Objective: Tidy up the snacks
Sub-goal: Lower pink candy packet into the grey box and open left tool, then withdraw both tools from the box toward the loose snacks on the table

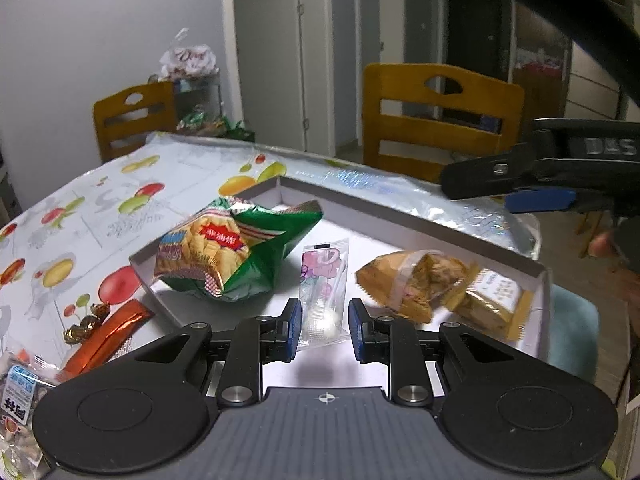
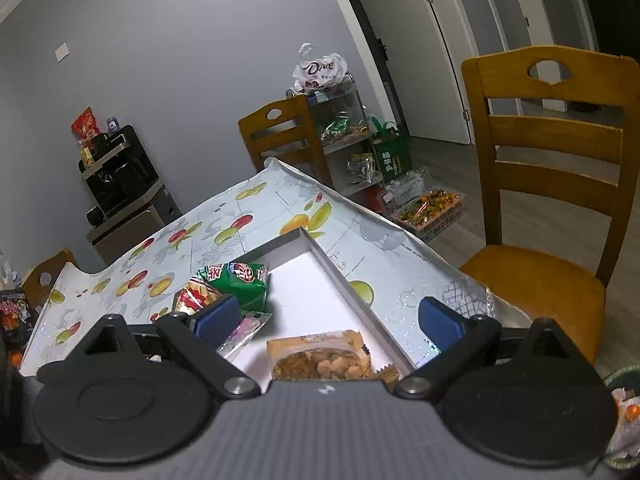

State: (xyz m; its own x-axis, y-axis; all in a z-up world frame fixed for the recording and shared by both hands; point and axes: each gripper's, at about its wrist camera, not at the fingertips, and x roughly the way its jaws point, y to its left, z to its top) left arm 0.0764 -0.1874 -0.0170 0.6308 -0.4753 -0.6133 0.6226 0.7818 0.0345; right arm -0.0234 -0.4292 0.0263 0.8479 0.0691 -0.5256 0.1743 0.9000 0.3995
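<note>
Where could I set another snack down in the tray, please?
The far corner of the tray is bare, between the green bag and the far wall. The tablecloth beyond it is free too. Nearer, the sachet and the brown packets crowd the floor.

chairs: two wooden ones, one (image 2: 548, 184) pulled close to the table, another (image 2: 286, 136) further back
tablecloth (image 2: 224, 216): fruit print
black appliance (image 2: 120, 172): against the wall, maybe a water dispenser
doors (image 1: 280, 40): white, shut
</note>
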